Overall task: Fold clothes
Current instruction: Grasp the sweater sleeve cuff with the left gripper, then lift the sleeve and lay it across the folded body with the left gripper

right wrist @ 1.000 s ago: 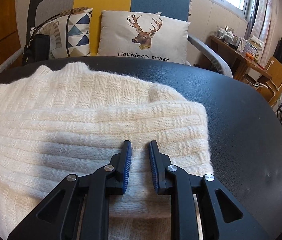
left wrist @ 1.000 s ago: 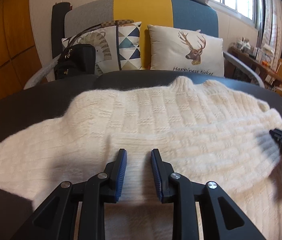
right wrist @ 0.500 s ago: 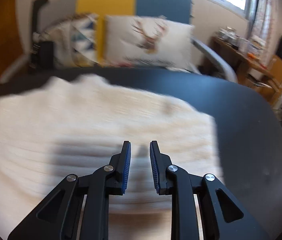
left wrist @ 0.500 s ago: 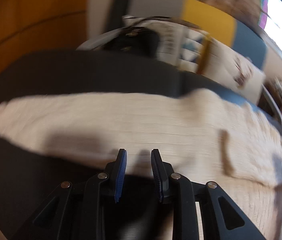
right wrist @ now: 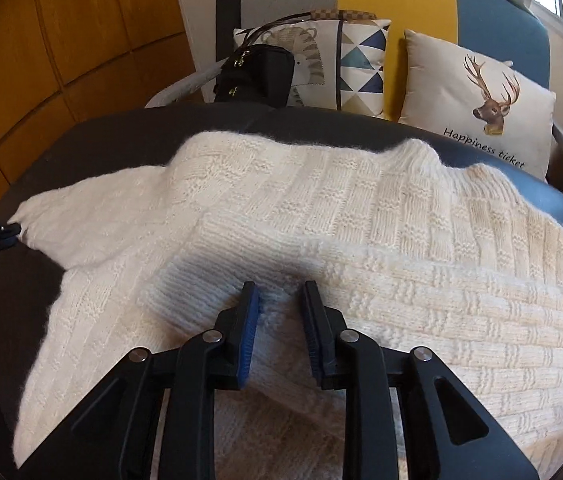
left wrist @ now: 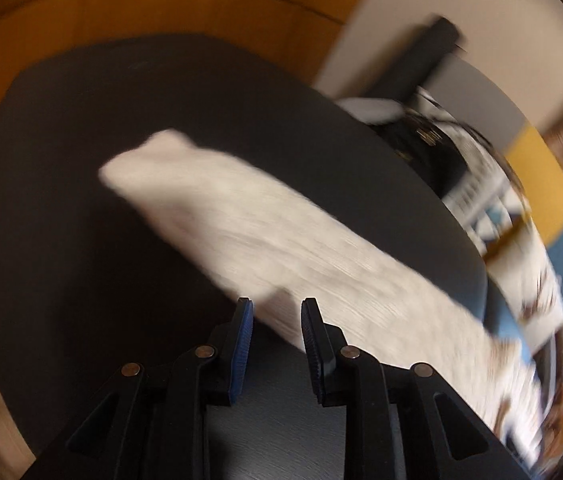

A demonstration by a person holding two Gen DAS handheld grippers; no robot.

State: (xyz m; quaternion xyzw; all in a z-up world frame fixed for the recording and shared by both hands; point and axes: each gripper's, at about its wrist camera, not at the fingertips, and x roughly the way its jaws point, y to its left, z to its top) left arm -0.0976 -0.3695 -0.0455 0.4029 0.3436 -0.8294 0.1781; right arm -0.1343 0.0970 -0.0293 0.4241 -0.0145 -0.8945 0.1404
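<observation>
place: home living room | signs: sofa (right wrist: 393, 4), deer cushion (right wrist: 477, 100), handbag (right wrist: 257, 76)

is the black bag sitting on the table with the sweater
No, the black bag sits on the sofa behind the table, apart from the sweater.

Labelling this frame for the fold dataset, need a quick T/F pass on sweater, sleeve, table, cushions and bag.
1. The cream knit sweater lies on a dark table. True.
2. One sleeve stretches out sideways toward the left gripper at the picture's left edge. True.
3. The other sleeve hangs off the table's near edge. False: a ribbed sleeve lies folded across the sweater's body, with the right gripper over its cuff end.
4. The deer cushion is on the table. False: it sits on the armchair behind the table.
5. A black bag rests on the armchair beside a triangle-patterned cushion. True.
</observation>
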